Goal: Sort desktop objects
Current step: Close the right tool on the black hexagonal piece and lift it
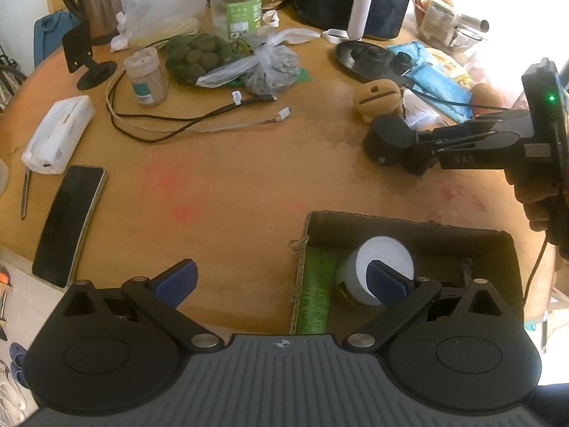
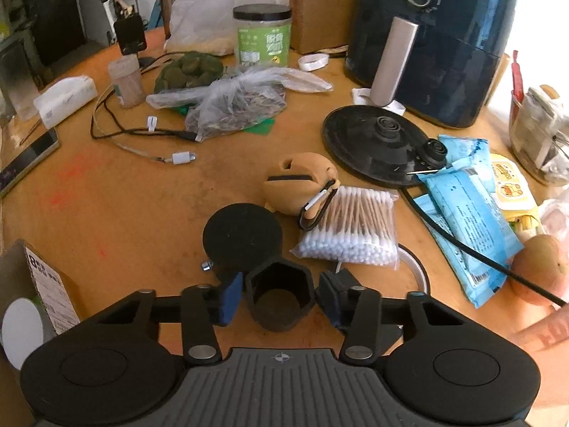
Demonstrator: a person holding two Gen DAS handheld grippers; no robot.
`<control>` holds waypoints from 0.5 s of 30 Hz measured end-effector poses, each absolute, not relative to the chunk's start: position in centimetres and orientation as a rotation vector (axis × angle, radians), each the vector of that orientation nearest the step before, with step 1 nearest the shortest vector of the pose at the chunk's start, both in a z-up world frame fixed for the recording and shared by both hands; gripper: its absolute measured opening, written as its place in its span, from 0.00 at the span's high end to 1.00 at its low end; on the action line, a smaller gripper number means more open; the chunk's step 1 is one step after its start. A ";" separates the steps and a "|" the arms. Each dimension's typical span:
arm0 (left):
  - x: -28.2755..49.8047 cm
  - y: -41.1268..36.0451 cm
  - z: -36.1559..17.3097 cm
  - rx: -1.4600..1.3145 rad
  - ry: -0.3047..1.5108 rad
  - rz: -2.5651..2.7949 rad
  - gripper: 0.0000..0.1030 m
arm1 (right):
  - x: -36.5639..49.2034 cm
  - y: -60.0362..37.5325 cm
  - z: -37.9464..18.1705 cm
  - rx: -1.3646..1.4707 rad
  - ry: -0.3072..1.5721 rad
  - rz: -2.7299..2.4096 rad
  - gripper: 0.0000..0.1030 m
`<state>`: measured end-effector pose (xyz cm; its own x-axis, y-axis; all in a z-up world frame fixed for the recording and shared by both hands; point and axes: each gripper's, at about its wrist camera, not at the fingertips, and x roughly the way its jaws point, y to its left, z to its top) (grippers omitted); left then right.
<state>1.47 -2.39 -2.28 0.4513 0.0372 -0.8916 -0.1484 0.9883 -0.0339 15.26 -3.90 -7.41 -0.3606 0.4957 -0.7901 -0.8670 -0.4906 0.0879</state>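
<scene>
**Now the right gripper stands around a black hexagonal holder**

Now the black hexagonal holder [image 2: 281, 297] stands on the wooden table [image 2: 142, 213], between the two blue pads of the right gripper [image 2: 281, 295]. It is joined to a round black base [image 2: 243, 236] that lies just behind it. The jaws are partly closed around the holder. The left pad [image 2: 231, 297] looks to touch its side, and a small gap shows at the right side, so a firm grip cannot be confirmed.

Just beside the base, a bag of cotton swabs [image 2: 350, 229] lies on the table, and a tan pouch [image 2: 298, 186] with a carabiner rests against it. Behind them are a black kettle base [image 2: 373, 142] and blue packets [image 2: 462, 206].

From the left wrist view, the left gripper [image 1: 281, 281] has its jaws wide apart and holds nothing. It hangs over the edge of a cardboard box [image 1: 409, 229]. Inside the box lie a green roll [image 1: 314, 291] and a grey cylinder with a white top [image 1: 377, 270]. A phone [image 1: 67, 224] lies well apart, at the left of the table.
</scene>
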 end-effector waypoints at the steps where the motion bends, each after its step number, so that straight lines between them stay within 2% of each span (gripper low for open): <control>1: 1.5 -2.4 -2.3 -0.114 1.098 0.117 0.00 | 15.1 -3.8 -7.5 -0.909 0.638 1.952 0.56; 15: 2.5 -3.0 -2.3 -0.104 1.092 0.099 0.00 | 14.7 -3.7 -8.5 -0.948 0.632 1.950 0.57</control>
